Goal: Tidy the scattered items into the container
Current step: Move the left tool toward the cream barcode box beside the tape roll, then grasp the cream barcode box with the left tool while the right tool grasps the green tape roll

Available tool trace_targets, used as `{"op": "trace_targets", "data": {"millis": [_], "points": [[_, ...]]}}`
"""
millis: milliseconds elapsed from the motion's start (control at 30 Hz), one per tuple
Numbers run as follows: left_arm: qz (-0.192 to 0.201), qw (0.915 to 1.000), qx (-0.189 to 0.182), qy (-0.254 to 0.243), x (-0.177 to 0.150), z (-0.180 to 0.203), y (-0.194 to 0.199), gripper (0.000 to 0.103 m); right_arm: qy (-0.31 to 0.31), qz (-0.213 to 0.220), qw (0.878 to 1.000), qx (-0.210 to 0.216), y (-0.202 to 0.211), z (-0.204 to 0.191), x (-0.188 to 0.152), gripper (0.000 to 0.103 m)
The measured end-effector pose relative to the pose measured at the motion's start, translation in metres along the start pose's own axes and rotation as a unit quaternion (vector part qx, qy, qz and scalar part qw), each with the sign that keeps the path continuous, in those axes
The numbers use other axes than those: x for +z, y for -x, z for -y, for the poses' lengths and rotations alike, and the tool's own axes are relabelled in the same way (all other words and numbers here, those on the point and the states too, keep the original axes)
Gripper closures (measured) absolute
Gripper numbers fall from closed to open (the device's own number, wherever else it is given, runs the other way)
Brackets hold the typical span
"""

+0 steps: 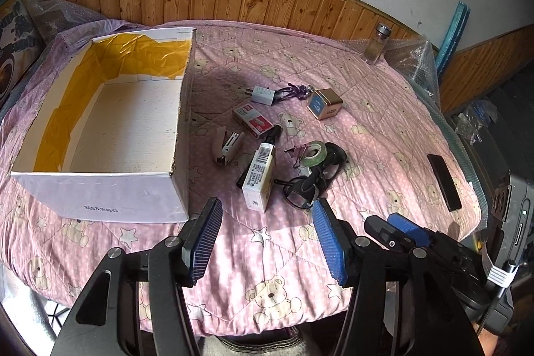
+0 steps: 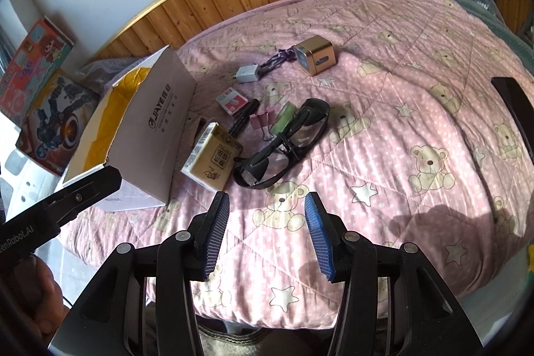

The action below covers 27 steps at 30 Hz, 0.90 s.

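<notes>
An open white cardboard box with yellow lining stands on the left of the pink quilt; its side shows in the right wrist view. Beside it lie a white carton, black glasses, green tape roll, pink binder clips, a black marker, a stapler, a red staple box, a white charger and a gold cube. My left gripper and right gripper both hover open near the quilt's front edge, holding nothing.
A glass bottle stands at the far right of the quilt, and a black phone lies near the right edge. Wood panelling backs the bed. Toy boxes lean at the left. The right gripper's body shows beside my left one.
</notes>
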<state>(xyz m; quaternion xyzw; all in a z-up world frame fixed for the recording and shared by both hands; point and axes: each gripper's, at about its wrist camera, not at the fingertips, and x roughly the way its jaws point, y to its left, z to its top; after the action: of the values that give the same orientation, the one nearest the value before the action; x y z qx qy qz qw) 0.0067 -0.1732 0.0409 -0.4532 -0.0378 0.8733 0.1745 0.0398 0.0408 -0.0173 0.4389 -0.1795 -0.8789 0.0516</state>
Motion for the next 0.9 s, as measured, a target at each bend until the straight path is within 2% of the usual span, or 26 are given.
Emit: {"op": "trace_targets", "data": {"millis": [233, 400, 567, 900], "points": [[-0.017, 0.9997, 0.0, -0.016, 0.013, -0.001, -0.025, 0.045, -0.038, -0.018, 0.998, 0.04, -0.024, 0.011, 0.019, 0.054], [-0.037, 0.9991, -0.017, -0.014, 0.024, -0.003, -0.052, 0.045, -0.037, -0.029, 0.998, 0.049, -0.045, 0.01, 0.037, 0.063], [-0.057, 0.9977, -0.031, -0.019, 0.026, -0.003, -0.08, 0.045, -0.038, -0.048, 0.997, 0.041, -0.073, 0.016, 0.052, 0.063], [-0.112, 0.9934, -0.024, -0.001, 0.022, -0.018, -0.137, 0.045, -0.008, -0.064, 0.998, 0.015, -0.121, 0.024, 0.089, 0.063]]}}
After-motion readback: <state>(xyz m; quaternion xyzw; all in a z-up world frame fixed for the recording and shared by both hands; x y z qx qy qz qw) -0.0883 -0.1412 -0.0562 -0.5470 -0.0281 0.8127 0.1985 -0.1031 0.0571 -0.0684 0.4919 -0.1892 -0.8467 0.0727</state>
